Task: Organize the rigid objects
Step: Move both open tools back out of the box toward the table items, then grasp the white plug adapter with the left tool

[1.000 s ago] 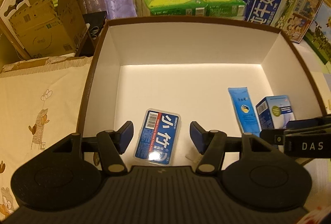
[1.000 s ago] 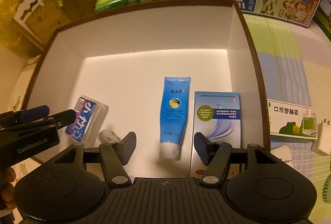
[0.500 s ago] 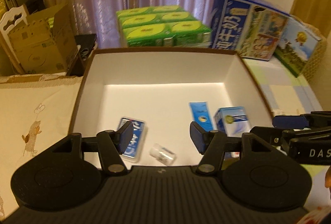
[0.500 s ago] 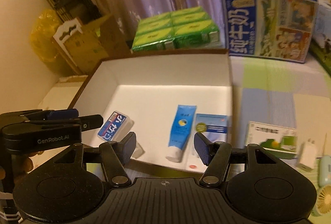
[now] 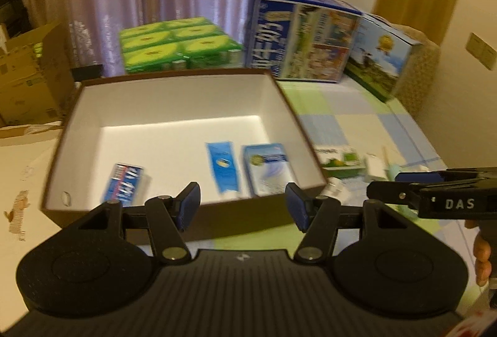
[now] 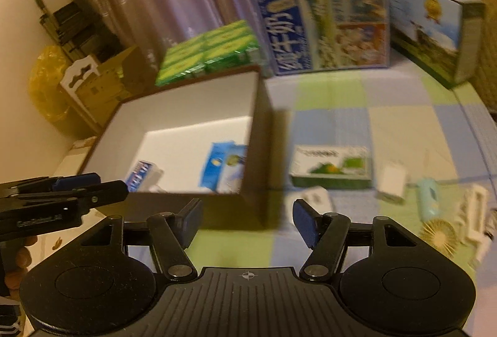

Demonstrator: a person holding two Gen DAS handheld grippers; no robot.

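A brown box with white inside (image 5: 174,107) (image 6: 257,119) holds a blue-and-red case (image 5: 125,183) (image 6: 141,177), a blue tube (image 5: 223,170) (image 6: 214,164) and a pale blue carton (image 5: 268,167) (image 6: 234,172). My left gripper (image 5: 243,208) is open and empty, in front of the box's near wall. My right gripper (image 6: 247,220) is open and empty, near the box's right corner. Right of the box on the checked cloth lie a green-and-white carton (image 6: 332,166) (image 5: 340,156), a white charger (image 6: 391,183), a mint item (image 6: 430,198) and a small white item (image 6: 313,200).
Green packs (image 5: 177,44), a blue milk carton (image 5: 301,35) and another printed carton (image 6: 435,26) stand behind the box. A cardboard box (image 5: 31,72) is at the left. A white clip and a round straw-coloured piece (image 6: 439,234) lie at the far right.
Both grippers have pulled back and up out of the box and swung right. The loose items on the cloth have come into view. Both stay open.
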